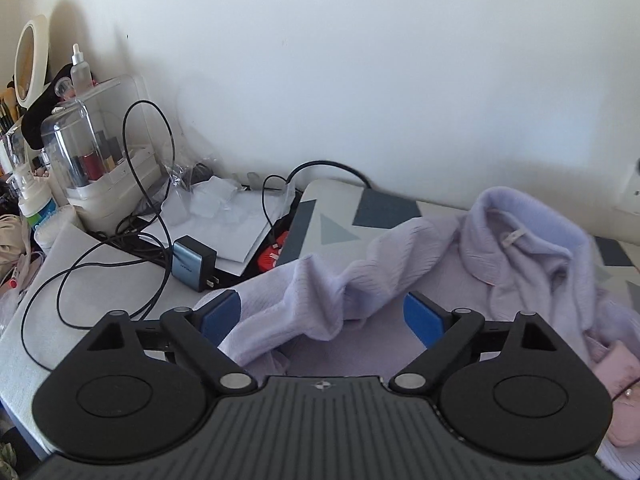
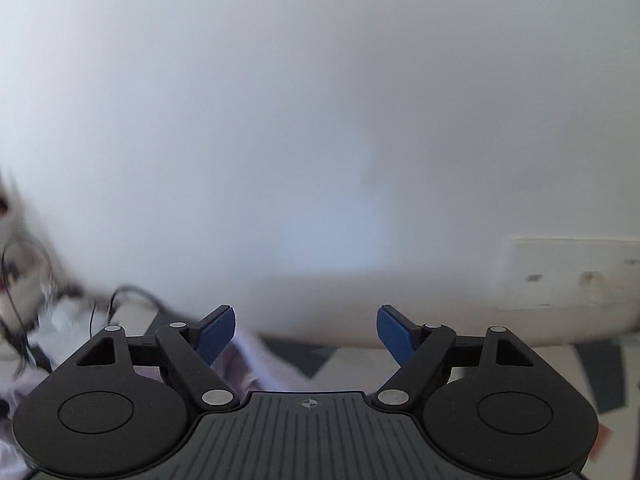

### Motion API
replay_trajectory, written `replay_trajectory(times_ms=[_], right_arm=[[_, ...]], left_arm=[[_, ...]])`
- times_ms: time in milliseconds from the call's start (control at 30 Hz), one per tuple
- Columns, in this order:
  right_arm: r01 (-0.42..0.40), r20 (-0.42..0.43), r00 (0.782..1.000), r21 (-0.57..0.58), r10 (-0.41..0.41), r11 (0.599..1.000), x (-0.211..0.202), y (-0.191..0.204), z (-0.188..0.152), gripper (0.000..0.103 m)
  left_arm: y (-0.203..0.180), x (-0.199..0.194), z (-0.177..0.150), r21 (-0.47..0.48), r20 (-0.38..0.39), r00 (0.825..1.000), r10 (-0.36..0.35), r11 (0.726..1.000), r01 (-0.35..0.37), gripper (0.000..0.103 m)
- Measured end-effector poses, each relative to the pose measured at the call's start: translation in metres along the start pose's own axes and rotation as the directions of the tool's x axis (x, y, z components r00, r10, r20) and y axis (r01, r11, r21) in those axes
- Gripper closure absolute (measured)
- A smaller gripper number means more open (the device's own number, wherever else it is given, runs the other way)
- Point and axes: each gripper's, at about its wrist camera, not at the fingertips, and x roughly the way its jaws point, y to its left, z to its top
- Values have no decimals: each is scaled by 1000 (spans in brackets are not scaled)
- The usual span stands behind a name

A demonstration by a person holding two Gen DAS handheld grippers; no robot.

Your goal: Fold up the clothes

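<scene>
Currently both tools are released. Left gripper (image 1: 323,316) has its blue pads spread wide, with a bunched fold of the pale lilac knitted sweater (image 1: 400,256) lying between them, not pinched by either pad. Sweater is crumpled on a mat with grey and blue geometric shapes (image 1: 340,216), collar and neck label up at right. Left of the mat: grey-blue wall charger (image 1: 192,262), looped black cables (image 1: 148,184), clear plastic cosmetics organiser (image 1: 96,152), round white-rimmed mirror (image 1: 30,60).

Right gripper (image 2: 306,330) also stands open, nothing between its pads; it faces a plain white wall (image 2: 320,120). That view is motion-blurred. A lilac edge of the sweater sits just under its left finger; patterned mat visible below right.
</scene>
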Motion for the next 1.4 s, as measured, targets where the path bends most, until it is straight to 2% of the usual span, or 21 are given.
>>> replay_trajectory(times_ms=[167, 300, 433, 500, 600, 700, 767, 867, 967, 1000, 1067, 1100, 1167, 1233, 1333, 1400], right_arm=[[88, 106, 990, 87, -97, 992, -102, -79, 7, 28], [169, 174, 964, 178, -200, 969, -189, -144, -1, 27], [264, 180, 935, 216, -304, 940, -262, -196, -23, 27], [308, 154, 926, 218, -345, 926, -291, -218, -43, 27], [333, 89, 928, 240, -363, 912, -299, -232, -87, 27], [418, 56, 898, 194, -436, 887, -288, -222, -127, 28], [433, 68, 889, 198, -453, 879, -297, -226, -137, 28], [445, 95, 873, 250, -479, 860, -323, -248, -137, 27], [504, 133, 821, 289, -556, 814, -353, -270, -133, 23], [509, 137, 813, 305, -566, 805, -360, -276, -135, 23], [503, 138, 809, 339, -571, 795, -372, -287, -141, 22], [487, 131, 820, 351, -557, 799, -372, -291, -145, 22], [435, 109, 857, 370, -503, 821, -365, -294, -157, 23], [381, 58, 902, 365, -429, 850, -341, -285, -173, 23], [258, -18, 964, 318, -266, 912, -291, -253, -201, 23], [169, -73, 985, 286, -155, 943, -257, -229, -217, 23]], left_arm=[[-7, -42, -14, 32, 22, 1000, 15, 999, -16, 10], [-5, -66, -23, -24, 13, 999, 40, 999, -39, 9], [-17, -85, -36, -70, -7, 1000, -3, 998, 3, 9], [-37, -91, -45, -46, -27, 998, -60, 997, 59, 8], [-77, -95, -62, 28, -77, 986, -148, 988, 151, 8], [-111, -111, -72, 122, -72, 985, -159, 979, 167, 8], [-122, -124, -73, 145, -52, 986, -159, 976, 165, 8], [-120, -139, -73, 82, -53, 984, -169, 982, 172, 8], [-113, -150, -77, -4, -59, 983, -174, 985, 174, 8], [-113, -152, -80, -12, -61, 982, -177, 984, 177, 7], [-117, -152, -89, -6, -79, 978, -192, 981, 192, 5], [-123, -149, -95, -2, -101, 975, -199, 980, 199, 5], [-138, -136, -108, 4, -155, 963, -220, 975, 223, 5], [-156, -119, -121, -5, -206, 944, -258, 965, 262, 5], [-189, -93, -141, -14, -300, 902, -310, 947, 321, 5], [-210, -78, -152, -1, -360, 877, -319, 940, 342, 5]])
